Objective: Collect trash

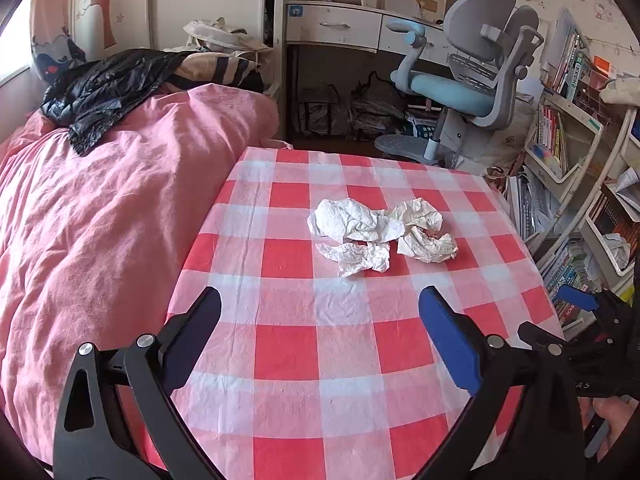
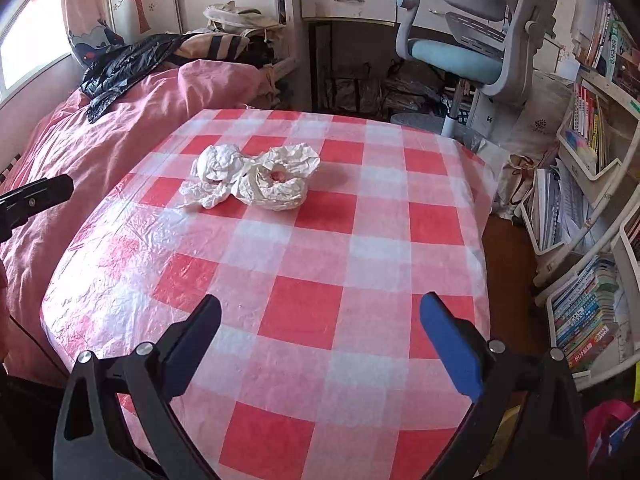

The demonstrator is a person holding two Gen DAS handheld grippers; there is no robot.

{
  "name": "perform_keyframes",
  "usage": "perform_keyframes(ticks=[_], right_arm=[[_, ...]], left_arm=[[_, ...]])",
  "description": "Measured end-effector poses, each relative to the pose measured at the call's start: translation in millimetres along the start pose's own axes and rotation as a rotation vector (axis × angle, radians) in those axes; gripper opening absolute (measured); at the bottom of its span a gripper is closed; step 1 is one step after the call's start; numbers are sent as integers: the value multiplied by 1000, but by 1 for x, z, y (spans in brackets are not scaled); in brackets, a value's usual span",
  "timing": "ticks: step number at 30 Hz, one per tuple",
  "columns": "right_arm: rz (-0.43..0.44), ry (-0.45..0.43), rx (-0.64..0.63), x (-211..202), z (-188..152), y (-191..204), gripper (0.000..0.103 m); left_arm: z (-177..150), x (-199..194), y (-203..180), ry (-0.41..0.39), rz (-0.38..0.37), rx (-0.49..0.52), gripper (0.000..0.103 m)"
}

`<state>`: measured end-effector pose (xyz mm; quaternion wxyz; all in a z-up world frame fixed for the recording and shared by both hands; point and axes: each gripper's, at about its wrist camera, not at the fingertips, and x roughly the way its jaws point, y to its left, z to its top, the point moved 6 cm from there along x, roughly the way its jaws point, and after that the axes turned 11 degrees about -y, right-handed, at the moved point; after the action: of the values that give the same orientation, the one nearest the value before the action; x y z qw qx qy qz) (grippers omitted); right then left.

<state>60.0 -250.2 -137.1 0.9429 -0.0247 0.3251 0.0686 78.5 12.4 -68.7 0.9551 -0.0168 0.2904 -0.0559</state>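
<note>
Several crumpled white paper tissues (image 1: pixel 380 234) lie in a heap on the red-and-white checked table (image 1: pixel 320 344), towards its far side. One wad shows a reddish spot inside (image 2: pixel 277 176). My left gripper (image 1: pixel 320 300) hovers over the near part of the table, open wide, with nothing between its fingers. My right gripper (image 2: pixel 320 308) is also open and empty, well short of the tissue heap (image 2: pixel 256 178). A black plastic bag (image 1: pixel 108 92) lies on the pink bed at the far left. The right gripper's blue-padded tip (image 1: pixel 576 298) shows at the right edge of the left wrist view.
A pink quilted bed (image 1: pixel 100 220) runs along the table's left side. A grey and blue desk chair (image 1: pixel 472 76) and a white desk (image 1: pixel 340 26) stand beyond the table. Bookshelves (image 2: pixel 588 208) full of books line the right wall, with bags below.
</note>
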Motion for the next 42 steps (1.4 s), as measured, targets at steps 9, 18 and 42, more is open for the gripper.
perform_keyframes(ticks=[9, 18, 42], right_arm=[[-19, 14, -28, 3, -1, -2, 95], [-15, 13, -77, 4, -1, 7, 95], [-3, -3, -75, 3, 2, 9, 95]], left_arm=[[-2, 4, 0, 18, 3, 2, 96], [-4, 7, 1, 28, 5, 2, 95], [-8, 9, 7, 53, 0, -21, 96]])
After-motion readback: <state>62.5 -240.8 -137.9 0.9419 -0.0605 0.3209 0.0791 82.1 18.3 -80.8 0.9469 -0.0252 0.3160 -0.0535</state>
